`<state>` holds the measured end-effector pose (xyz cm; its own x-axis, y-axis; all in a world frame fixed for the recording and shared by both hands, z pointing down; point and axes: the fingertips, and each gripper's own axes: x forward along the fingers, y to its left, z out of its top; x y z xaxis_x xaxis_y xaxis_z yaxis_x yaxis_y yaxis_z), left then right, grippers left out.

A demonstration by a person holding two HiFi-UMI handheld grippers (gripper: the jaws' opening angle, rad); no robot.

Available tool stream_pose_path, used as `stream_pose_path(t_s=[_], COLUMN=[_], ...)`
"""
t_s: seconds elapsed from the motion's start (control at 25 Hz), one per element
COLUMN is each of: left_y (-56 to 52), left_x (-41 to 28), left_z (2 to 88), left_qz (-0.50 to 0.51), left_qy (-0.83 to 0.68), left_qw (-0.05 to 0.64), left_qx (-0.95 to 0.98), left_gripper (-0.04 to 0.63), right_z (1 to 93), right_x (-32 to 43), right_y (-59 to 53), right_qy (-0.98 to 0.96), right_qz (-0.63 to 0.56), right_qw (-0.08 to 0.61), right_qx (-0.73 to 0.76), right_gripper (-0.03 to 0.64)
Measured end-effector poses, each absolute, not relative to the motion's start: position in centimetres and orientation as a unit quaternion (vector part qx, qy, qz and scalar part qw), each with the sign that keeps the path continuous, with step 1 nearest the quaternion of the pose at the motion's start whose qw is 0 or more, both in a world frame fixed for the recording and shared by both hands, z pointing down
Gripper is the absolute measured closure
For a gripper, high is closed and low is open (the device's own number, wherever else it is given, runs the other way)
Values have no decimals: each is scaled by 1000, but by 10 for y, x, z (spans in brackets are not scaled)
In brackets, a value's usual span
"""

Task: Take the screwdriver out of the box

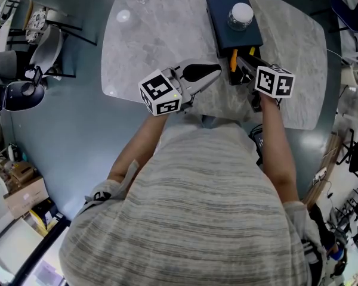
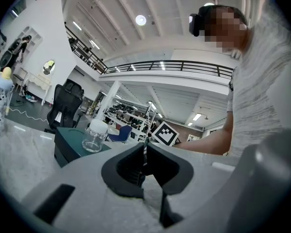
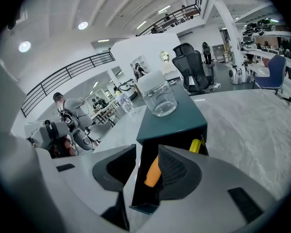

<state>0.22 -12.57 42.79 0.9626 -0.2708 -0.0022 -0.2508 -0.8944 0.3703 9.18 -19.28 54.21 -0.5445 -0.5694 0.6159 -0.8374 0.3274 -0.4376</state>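
Right gripper (image 3: pixel 146 155), fingers (image 3: pixel 178 174) apart, at orange screwdriver (image 3: pixel 153 174) in dark box (image 3: pixel 172 118)

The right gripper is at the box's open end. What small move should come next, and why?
Probably ease the right gripper forward until its open jaws straddle the orange handle, then close. That handle shows in the open end of the box, in line with the gap between the jaws, and it is not yet gripped.

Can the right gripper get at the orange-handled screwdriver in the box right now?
Probably yes: the box is open toward the right gripper, its jaws stand apart, and the orange-handled screwdriver shows between them, unblocked.
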Motion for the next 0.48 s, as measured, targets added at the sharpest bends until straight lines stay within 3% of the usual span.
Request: stream_pose_path(t_s=[0.48], left_y=[-130], left_x=[-1], left_z=[429], left_qz=[-21], left_qy=[-132], left_qw=[191], left_qx=[972], left_gripper=[577], right_z=[564], right_x=[95], right_y=[-207], right_qy=[-764], right_qz=[403], right_qw=[200], right_qx=[463], right_gripper=[486])
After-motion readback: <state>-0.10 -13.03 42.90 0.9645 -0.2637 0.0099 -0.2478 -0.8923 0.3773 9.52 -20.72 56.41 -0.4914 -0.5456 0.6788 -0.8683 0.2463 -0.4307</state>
